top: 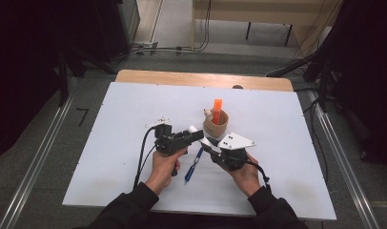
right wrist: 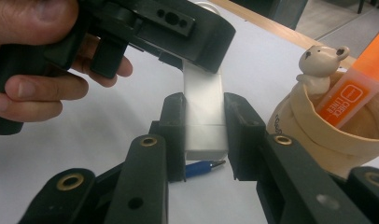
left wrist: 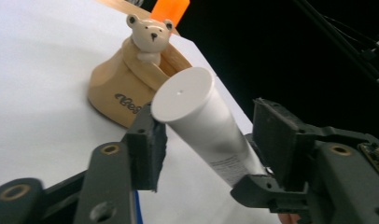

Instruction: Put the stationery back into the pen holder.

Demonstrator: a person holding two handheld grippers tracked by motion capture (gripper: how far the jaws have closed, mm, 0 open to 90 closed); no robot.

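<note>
1. High view: at the centre of the frame, two hands hold a hand-held gripper each over the white-topped bench [top: 134, 119]. The left hand-held gripper [top: 197, 134] points right, the right hand-held gripper [top: 207, 145] points up and left, and their tips meet on a white plastic tube with a round flat cap [top: 200, 135]. Just above and right of them stands a tan pouch-shaped pen holder with a small bear figure on its rim [top: 216, 125], with an orange marker [top: 216, 110] upright in it. A blue pen [top: 193, 165] lies on the bench between the two hands, below the grippers.

2. Left gripper view: the white tube [left wrist: 201, 123] runs slantwise from the centre toward the lower right, cap end up. The left hand-held gripper [left wrist: 206, 140] is half open around it; its left pad touches the tube just below the cap, the right pad stands apart. The pen holder [left wrist: 127, 88] sits behind, upper centre.

3. Right gripper view: the right hand-held gripper [right wrist: 204, 135] is clamped on the flat lower end of the tube [right wrist: 204, 116], both pads pressing its sides. The left hand-held gripper's body covers the tube's top at the upper centre. The blue pen [right wrist: 204, 167] lies below; the pen holder [right wrist: 327, 135] and orange marker [right wrist: 355, 88] are at the right.
</note>
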